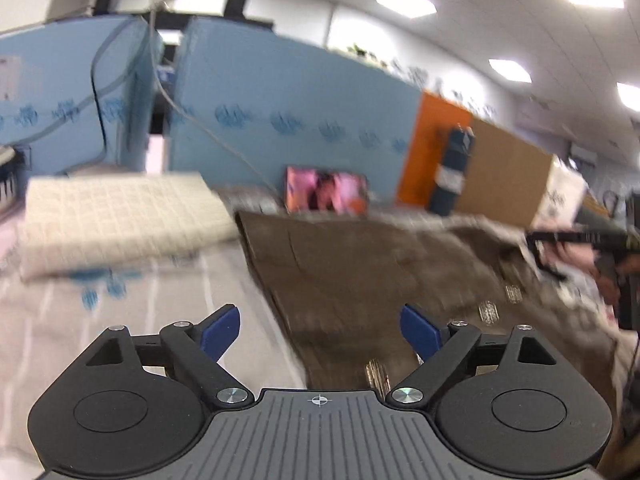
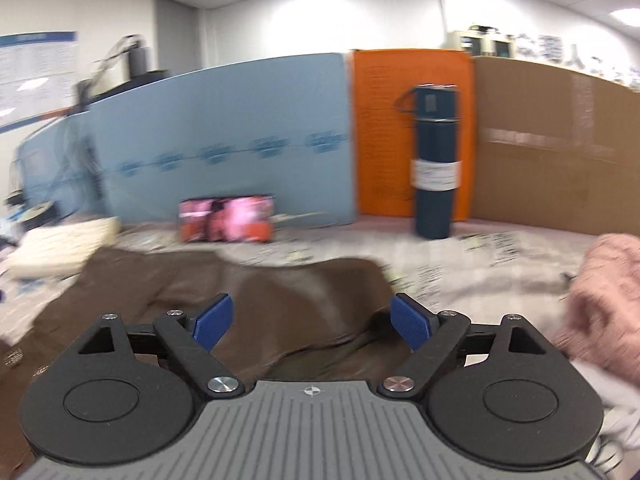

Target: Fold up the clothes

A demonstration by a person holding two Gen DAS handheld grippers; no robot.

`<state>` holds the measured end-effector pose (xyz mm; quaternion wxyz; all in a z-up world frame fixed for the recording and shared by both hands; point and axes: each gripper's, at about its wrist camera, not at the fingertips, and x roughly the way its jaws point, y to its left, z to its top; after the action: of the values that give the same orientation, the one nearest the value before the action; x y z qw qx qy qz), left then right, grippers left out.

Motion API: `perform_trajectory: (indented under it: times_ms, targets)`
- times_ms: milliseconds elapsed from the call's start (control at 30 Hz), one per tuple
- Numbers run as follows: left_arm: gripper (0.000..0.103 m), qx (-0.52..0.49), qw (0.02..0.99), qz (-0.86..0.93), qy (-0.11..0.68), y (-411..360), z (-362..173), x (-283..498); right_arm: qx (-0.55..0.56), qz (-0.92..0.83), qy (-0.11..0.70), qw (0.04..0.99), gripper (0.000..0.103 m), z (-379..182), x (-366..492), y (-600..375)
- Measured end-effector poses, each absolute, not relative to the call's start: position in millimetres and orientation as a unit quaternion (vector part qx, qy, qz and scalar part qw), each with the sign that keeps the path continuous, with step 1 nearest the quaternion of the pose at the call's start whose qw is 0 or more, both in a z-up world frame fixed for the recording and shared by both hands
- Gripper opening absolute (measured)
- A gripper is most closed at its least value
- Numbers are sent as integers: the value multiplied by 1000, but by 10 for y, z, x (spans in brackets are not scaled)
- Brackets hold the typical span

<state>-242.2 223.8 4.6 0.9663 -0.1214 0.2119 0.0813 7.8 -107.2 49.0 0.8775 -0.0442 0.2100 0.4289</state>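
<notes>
The table (image 2: 460,264), covered with a pale printed sheet, fills the lower half of both views, and the brown garment (image 2: 280,284) lies spread across it, occupying the centre and lower left of the right wrist view and the centre to lower right of the left wrist view. The garment appears to be a soft, limp, fairly light fabric with loose ridges; expect it to sag and drape when lifted, and to slide easily over the sheet. Take hold at an edge or corner, pinching a single layer, since a grip in the middle would likely bunch the cloth. A cream folded cloth (image 1: 120,216) rests at centre left of the left wrist view, and a pink knit item (image 2: 604,304) lies at the right edge of the right wrist view. The left gripper (image 1: 320,334) hovers over the near brown edge, jaws spread wide and holding nothing. The right gripper (image 2: 312,322) sits above a raised fold, jaws likewise apart and empty.
</notes>
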Motion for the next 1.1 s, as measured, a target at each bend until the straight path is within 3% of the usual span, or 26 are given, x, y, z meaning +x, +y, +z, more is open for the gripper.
perform_trajectory:
  times_ms: [367, 700, 800, 867, 933, 1033, 1100]
  targets:
    - [92, -95, 968, 32, 231, 1851, -147, -2578, -55, 485, 260, 833, 90, 98, -516, -908]
    - [93, -99, 975, -18, 200, 1806, -70, -2562, -64, 471, 281, 834, 92, -83, -481, -911]
    - [92, -89, 971, 12, 224, 1813, -126, -2463, -61, 471, 283, 833, 92, -95, -470, -917]
    - [75, -77, 967, 23, 240, 1806, -166, -2400, -61, 471, 283, 833, 92, -97, -472, -916]
    - [66, -54, 968, 29, 242, 1762, -182, -2378, -61, 470, 283, 833, 92, -100, -472, -916]
    - [36, -24, 971, 36, 234, 1720, -186, -2393, -57, 470, 286, 833, 92, -104, -458, -925]
    - [27, -6, 973, 39, 229, 1685, -176, -2412, -57, 470, 287, 833, 93, -105, -448, -925]
